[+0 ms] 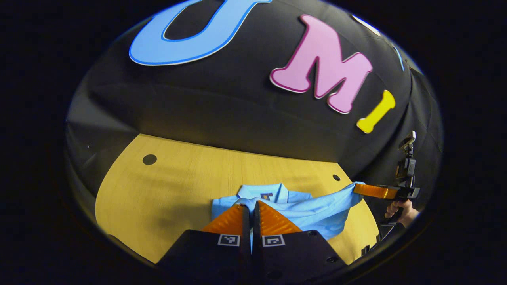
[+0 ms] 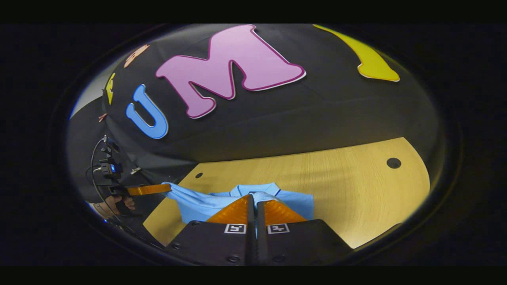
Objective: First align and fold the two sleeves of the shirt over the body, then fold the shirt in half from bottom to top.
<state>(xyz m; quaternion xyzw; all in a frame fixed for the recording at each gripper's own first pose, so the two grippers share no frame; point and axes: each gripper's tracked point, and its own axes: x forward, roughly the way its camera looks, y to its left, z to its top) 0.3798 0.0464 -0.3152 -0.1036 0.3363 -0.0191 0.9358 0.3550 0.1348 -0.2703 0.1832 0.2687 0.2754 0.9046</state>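
Note:
A light blue shirt (image 1: 317,211) lies on the wooden table (image 1: 166,198), its collar (image 1: 273,192) facing the far wall. My left gripper (image 1: 250,205) is shut on a fold of the shirt's cloth. In the left gripper view the right gripper (image 1: 358,189) pinches a stretched corner of the shirt, lifted off the table at the right. In the right gripper view my right gripper (image 2: 253,198) is shut on the shirt (image 2: 198,206). There the left gripper (image 2: 166,189) pulls the cloth up at the left edge.
The table has small round holes (image 1: 149,159) (image 2: 393,162) near its far corners. A hand (image 1: 400,209) holds the other gripper beyond the table's right edge. A hand (image 2: 115,204) and cables sit at the left. The black booth wall stands behind the table.

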